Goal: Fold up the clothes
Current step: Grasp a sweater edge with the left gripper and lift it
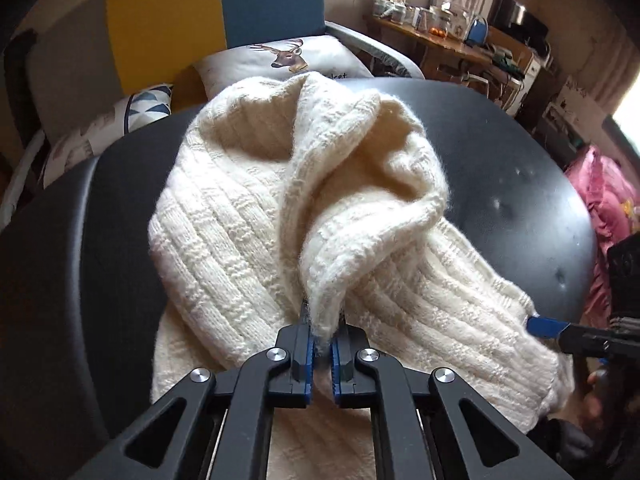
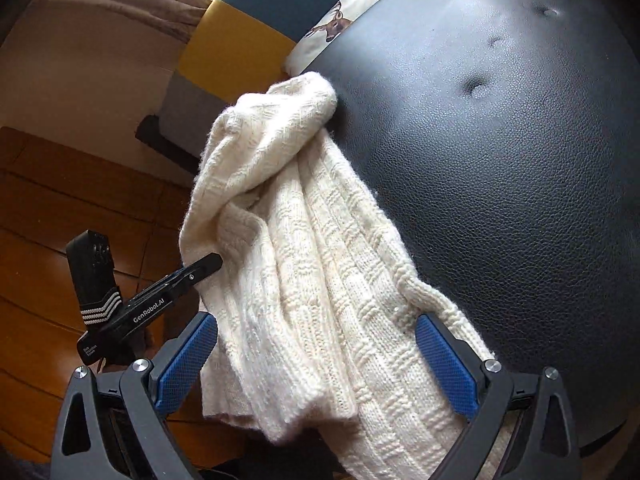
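Note:
A cream ribbed knit sweater (image 1: 248, 216) lies bunched on a black leather tabletop (image 1: 500, 168). My left gripper (image 1: 323, 320) is shut on a raised fold of the sweater, which rises in a ridge away from the jaws. In the right wrist view the same sweater (image 2: 312, 264) hangs over the table's edge. My right gripper (image 2: 316, 344) stands open, its blue pads on either side of the sweater's edge. One blue fingertip (image 1: 546, 326) of it shows at the sweater's right side in the left wrist view. The left gripper (image 2: 200, 266) appears at the left, its tips hidden by cloth.
Behind the table stands a yellow and blue sofa (image 1: 200, 12) with a deer-print cushion (image 1: 288, 58). A cluttered wooden desk (image 1: 448, 40) is at the back right, pink cloth (image 1: 608, 208) to the right. Wooden floor (image 2: 60, 200) lies beside the black tabletop (image 2: 500, 180).

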`<action>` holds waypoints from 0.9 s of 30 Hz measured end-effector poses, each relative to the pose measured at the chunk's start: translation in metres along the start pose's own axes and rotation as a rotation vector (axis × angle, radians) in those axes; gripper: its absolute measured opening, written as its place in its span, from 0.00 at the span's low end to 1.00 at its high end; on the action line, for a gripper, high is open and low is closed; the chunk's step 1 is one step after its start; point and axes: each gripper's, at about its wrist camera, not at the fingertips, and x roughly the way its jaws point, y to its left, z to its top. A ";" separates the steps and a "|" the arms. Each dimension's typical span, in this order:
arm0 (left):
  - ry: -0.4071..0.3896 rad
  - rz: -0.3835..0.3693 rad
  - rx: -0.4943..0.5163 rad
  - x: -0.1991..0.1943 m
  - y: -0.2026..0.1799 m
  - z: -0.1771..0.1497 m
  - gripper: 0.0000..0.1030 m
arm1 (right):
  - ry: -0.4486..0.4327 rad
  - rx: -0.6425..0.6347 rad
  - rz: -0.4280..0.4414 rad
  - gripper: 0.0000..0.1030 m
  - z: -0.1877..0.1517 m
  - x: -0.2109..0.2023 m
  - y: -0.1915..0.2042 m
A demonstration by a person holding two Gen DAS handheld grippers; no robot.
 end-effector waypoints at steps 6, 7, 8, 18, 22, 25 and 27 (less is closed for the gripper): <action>-0.224 -0.300 -0.355 -0.084 0.079 0.015 0.06 | 0.003 -0.055 -0.041 0.99 -0.002 0.003 0.005; -0.257 -0.289 -0.395 -0.097 0.098 0.015 0.06 | 0.003 -0.066 -0.050 0.99 -0.003 0.005 0.006; -0.276 -0.249 -0.427 -0.105 0.117 0.013 0.06 | 0.003 -0.073 -0.058 0.99 -0.003 0.006 0.007; -0.045 0.136 -0.494 -0.075 0.193 -0.057 0.13 | 0.021 -0.135 -0.151 0.99 0.004 0.024 0.017; -0.123 0.284 -0.367 -0.101 0.171 -0.070 0.25 | 0.032 -0.190 -0.192 1.00 0.007 0.028 0.015; -0.196 0.313 -0.237 -0.118 0.146 -0.066 0.30 | 0.040 -0.227 -0.223 1.00 0.007 0.029 0.018; -0.223 0.287 -0.134 -0.120 0.124 -0.058 0.37 | 0.041 -0.241 -0.236 1.00 0.007 0.030 0.019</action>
